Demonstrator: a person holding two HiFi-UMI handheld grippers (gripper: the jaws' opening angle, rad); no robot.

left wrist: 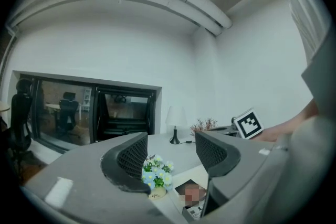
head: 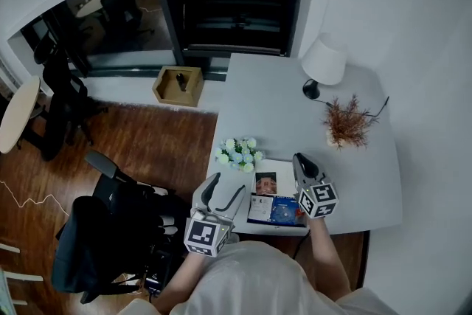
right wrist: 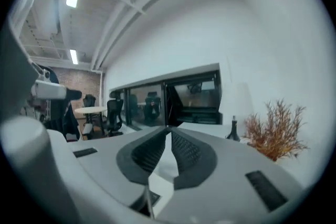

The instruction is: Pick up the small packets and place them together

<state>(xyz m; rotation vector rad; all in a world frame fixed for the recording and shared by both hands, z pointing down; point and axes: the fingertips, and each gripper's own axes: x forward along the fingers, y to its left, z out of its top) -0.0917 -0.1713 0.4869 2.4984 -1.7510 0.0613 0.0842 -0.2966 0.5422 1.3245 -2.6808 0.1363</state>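
Several small packets lie close together near the table's front edge: a dark picture packet (head: 265, 183), a white one (head: 259, 207) and a blue one (head: 282, 210). My left gripper (head: 228, 184) hangs open and empty at their left, over the table's corner. In the left gripper view the picture packet (left wrist: 191, 194) lies low between the open jaws of the left gripper (left wrist: 170, 152). My right gripper (head: 300, 158) hovers just right of the packets. In the right gripper view its tips (right wrist: 170, 134) almost touch; a pale sliver shows lower in the gap, and I cannot tell what it is.
A small bunch of pale flowers (head: 240, 154) stands just beyond the packets. A white lamp (head: 324, 61) and a dried reddish plant (head: 346, 122) stand at the table's far right. A dark office chair (head: 110, 232) and a wooden box (head: 178, 85) are on the floor at left.
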